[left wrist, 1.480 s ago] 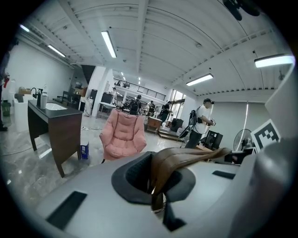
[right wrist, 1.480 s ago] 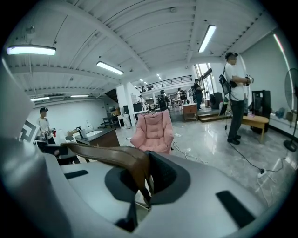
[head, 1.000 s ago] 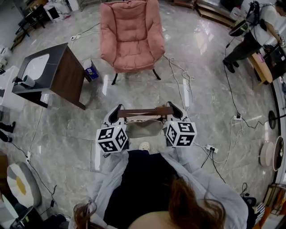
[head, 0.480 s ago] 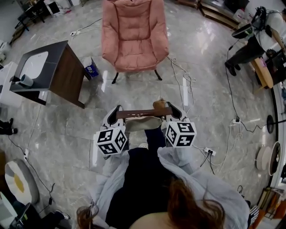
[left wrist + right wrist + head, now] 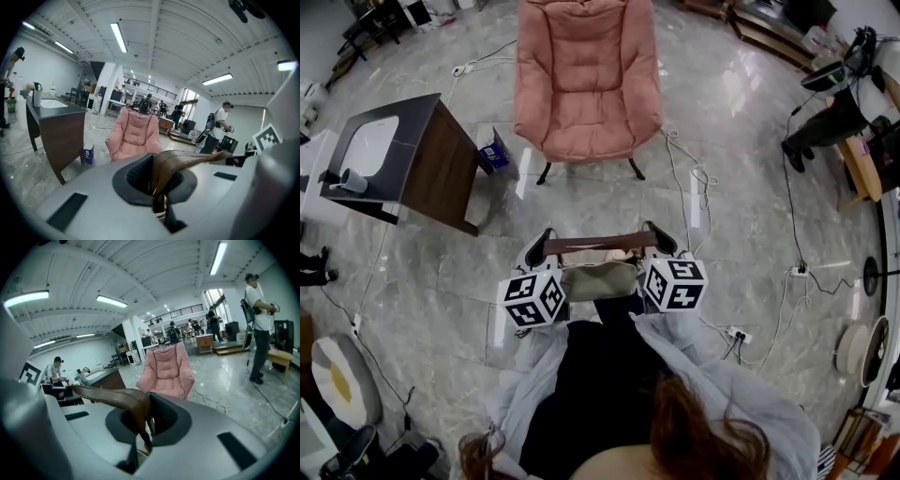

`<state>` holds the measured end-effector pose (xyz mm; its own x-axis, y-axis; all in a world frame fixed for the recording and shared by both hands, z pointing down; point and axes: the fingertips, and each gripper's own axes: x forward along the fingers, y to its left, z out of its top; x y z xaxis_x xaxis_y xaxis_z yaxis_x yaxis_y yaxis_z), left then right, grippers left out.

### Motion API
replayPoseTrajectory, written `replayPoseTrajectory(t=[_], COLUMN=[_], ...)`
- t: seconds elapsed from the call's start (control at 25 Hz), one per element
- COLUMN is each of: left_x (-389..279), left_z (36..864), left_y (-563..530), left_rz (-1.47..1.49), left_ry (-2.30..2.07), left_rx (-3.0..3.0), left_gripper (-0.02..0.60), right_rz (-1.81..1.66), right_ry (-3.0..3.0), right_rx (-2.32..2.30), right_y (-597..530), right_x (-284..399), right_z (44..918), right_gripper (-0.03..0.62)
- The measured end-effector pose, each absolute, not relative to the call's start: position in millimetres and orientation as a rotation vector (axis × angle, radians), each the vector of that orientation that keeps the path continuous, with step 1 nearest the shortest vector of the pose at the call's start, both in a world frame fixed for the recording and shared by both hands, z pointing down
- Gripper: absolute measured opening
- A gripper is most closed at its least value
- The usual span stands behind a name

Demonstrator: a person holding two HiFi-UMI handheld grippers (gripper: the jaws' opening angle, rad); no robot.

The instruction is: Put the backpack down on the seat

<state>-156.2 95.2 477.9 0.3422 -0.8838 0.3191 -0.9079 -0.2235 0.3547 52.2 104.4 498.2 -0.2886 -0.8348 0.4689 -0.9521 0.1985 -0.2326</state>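
Marble floor [image 5: 581, 211] open before pink chair [image 5: 586, 84], dark table [image 5: 436, 173] left, backpack [image 5: 600, 278] aloft

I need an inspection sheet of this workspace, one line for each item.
Surface: glossy grey tile floor.
Job's things: beige backpack hangs by its brown strap, short of the pink armchair; seat bare.
Clutter: blue box beside the armchair.
Grippers: left gripper and right gripper both shut on the strap.
Cables: white cords on floor right of armchair; power strip.
Surroundings: dark table with cup, left; person, far right.
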Motion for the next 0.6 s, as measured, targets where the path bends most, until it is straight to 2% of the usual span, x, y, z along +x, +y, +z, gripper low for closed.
replayPoseTrajectory(t=[0.6], left_x=[-114], left_z=[451], left_y=[-32], left_rz=[0.036], left_ry=[-1.584], left_rx=[2.142], left_gripper=[0.014], right_rz=[0.647], right_ry=[-2.298], right_rx=[1.703], right_y=[-33], right_x=[93], right_z=[464], right_gripper=[0.008])
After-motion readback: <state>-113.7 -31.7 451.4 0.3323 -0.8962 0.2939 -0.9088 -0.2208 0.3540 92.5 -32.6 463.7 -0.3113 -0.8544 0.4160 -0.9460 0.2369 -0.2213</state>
